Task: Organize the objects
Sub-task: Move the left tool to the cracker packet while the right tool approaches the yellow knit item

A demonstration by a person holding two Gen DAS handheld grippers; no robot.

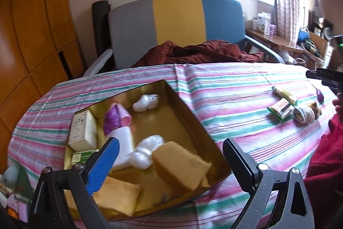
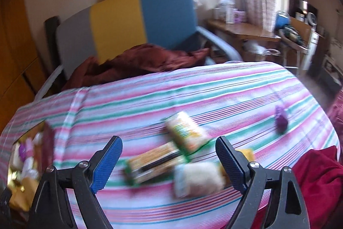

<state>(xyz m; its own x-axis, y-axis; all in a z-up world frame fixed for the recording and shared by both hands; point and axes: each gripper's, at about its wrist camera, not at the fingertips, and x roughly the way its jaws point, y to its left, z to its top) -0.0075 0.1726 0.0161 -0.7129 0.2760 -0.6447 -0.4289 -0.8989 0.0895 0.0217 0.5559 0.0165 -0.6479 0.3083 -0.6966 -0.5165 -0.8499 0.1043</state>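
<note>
Two sponges (image 1: 181,165), two snack packets (image 1: 285,93)

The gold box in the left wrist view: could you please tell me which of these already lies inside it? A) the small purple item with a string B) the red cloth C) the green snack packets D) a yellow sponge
D: a yellow sponge lies inside the gold box, while the green snack packets lie out on the striped tablecloth.

Bare striped cloth (image 2: 193,87) beyond snack packets (image 2: 184,134)
</note>
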